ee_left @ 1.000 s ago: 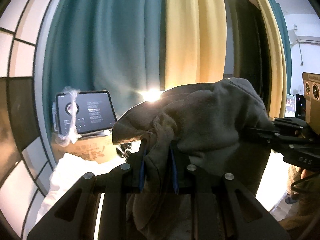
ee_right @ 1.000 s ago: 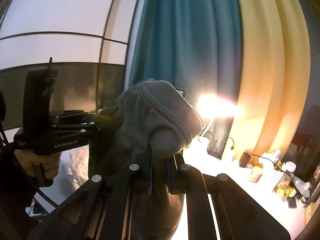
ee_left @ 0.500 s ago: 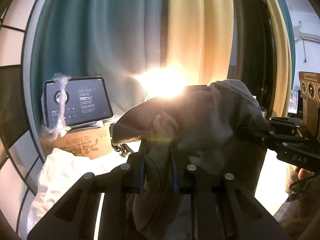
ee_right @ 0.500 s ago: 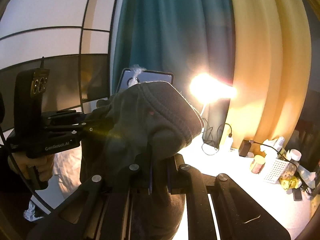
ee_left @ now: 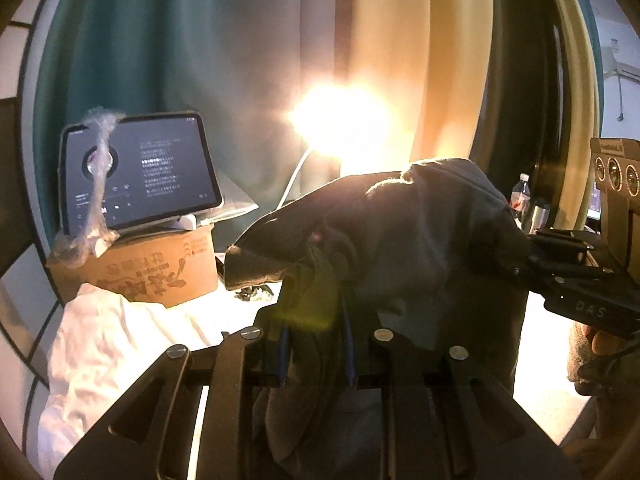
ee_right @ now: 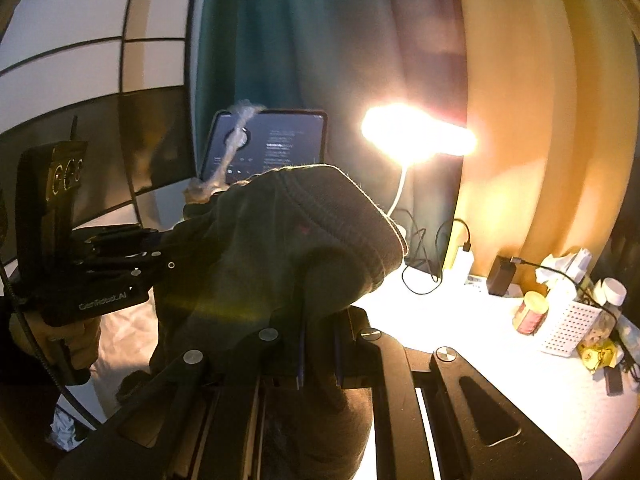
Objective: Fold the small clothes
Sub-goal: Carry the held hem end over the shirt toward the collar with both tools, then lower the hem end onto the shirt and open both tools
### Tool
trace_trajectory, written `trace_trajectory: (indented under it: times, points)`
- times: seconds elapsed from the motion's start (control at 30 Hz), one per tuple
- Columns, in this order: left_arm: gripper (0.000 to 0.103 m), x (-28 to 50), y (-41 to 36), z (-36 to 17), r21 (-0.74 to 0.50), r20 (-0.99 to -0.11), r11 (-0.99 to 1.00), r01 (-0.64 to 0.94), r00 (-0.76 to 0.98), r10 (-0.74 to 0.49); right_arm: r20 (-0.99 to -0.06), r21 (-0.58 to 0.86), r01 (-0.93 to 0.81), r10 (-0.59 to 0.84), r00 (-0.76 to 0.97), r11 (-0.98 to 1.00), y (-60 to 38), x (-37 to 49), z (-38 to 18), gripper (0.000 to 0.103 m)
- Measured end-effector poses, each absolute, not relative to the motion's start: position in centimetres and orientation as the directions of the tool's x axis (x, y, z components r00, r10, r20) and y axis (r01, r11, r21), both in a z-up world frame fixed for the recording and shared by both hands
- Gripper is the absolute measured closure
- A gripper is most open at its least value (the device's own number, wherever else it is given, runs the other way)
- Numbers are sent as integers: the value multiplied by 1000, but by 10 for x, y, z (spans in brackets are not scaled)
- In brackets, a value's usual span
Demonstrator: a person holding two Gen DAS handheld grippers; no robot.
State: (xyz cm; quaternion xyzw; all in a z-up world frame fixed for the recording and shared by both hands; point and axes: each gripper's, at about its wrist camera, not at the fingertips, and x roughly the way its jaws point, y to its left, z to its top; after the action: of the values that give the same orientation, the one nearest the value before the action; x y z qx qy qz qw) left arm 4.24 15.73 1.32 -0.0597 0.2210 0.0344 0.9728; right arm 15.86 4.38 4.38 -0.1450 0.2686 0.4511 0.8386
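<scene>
Nearest the left wrist camera, the left gripper (ee_left: pixel 314 354) is closed almost fully on a bunched fold of the grey garment (ee_left: pixel 400 240), cloth pinched between its blue-edged pads and hanging down below them. The right gripper (ee_right: pixel 318 356) is likewise nearly closed on another edge of the same piece, near its ribbed hem, so the garment hangs in the air between the two, above the white counter (ee_right: pixel 460 340) and touching nothing else that can be seen. It looks like soft, thickish knit: light, limp, not slippery, with no stiffness of its own, so it sags and rumples wherever it is unsupported. I judge it best held at corners or along the ribbed hem, one layer at a time, kept taut between both grips. Farther off stand a cardboard box (ee_left: pixel 152 272) carrying a tablet (ee_left: pixel 140 176), then a glaring lamp (ee_right: pixel 416 136) before teal and yellow curtains.
</scene>
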Motion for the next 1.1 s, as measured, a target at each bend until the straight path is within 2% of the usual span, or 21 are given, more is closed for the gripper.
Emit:
trace_trajectory:
  times: [0.43, 1.1]
  points:
    - [84, 93, 182, -31, -116, -535, 990, -79, 845, 4, -666, 54, -809, 625, 407, 585, 69, 220, -15, 92]
    - [84, 146, 220, -90, -135, -658, 981, -140, 753, 17, -740, 125, -795, 590, 324, 593, 106, 273, -93, 92]
